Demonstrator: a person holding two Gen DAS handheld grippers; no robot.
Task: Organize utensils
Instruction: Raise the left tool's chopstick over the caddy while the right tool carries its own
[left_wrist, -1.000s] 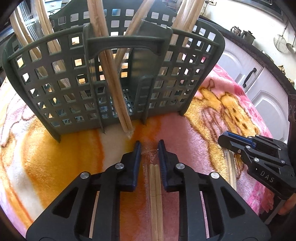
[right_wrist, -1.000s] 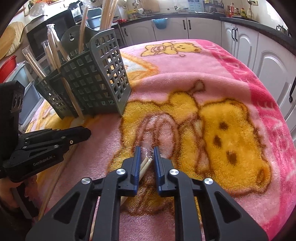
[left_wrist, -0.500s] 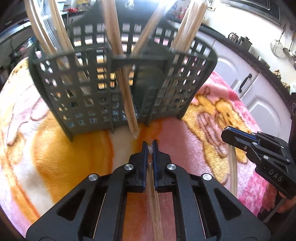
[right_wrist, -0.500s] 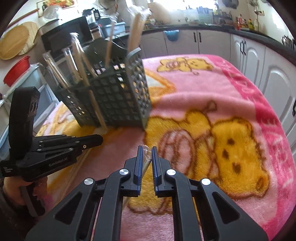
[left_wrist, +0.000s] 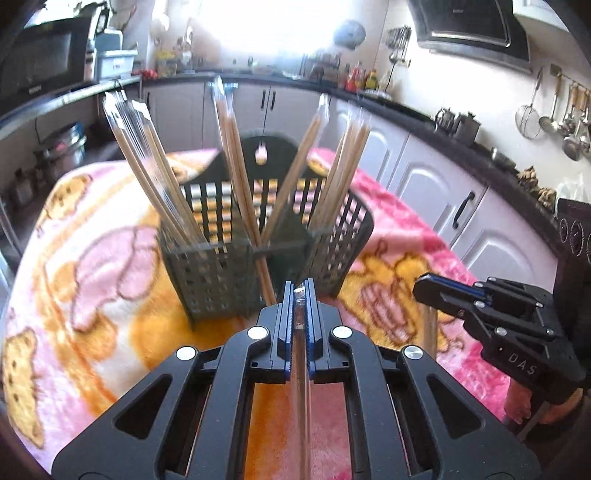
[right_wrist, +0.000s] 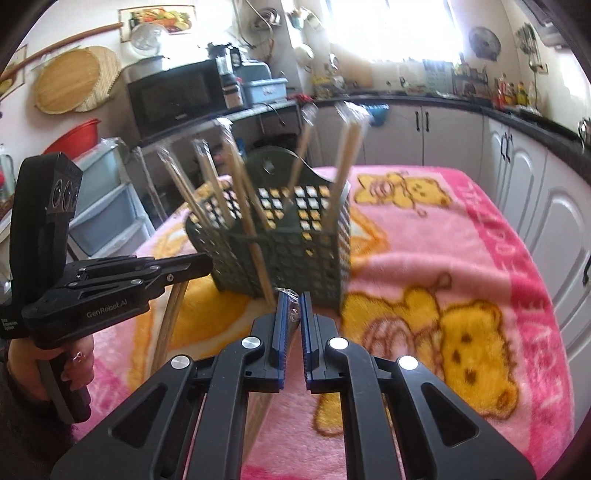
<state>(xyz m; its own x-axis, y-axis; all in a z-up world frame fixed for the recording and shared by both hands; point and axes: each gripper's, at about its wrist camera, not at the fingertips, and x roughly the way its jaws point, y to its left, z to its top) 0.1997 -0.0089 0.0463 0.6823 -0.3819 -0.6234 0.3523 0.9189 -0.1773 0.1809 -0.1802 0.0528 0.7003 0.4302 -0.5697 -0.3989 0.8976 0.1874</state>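
Note:
A dark green slotted utensil basket (left_wrist: 221, 273) stands on the pink bear blanket (left_wrist: 88, 266) and holds several wrapped chopstick pairs upright. It also shows in the right wrist view (right_wrist: 295, 258). My left gripper (left_wrist: 300, 291) is shut on a wrapped chopstick pair (left_wrist: 301, 369), lifted above the blanket just in front of the basket. My right gripper (right_wrist: 291, 295) is shut on another wrapped chopstick pair (right_wrist: 293, 314), also raised near the basket's front. Each gripper shows in the other's view: the right one (left_wrist: 480, 306) and the left one (right_wrist: 122, 284), with chopsticks (right_wrist: 170, 321) hanging below it.
White kitchen cabinets (left_wrist: 436, 184) and a dark counter run behind and to the right. A microwave (right_wrist: 173, 96) and plastic drawers (right_wrist: 107, 210) stand at the left. The blanket's edge falls off at the right (right_wrist: 528, 266).
My left gripper closed on its chopstick pair. Both grippers lifted their pairs off the blanket and rose, so the basket now appears lower and farther.

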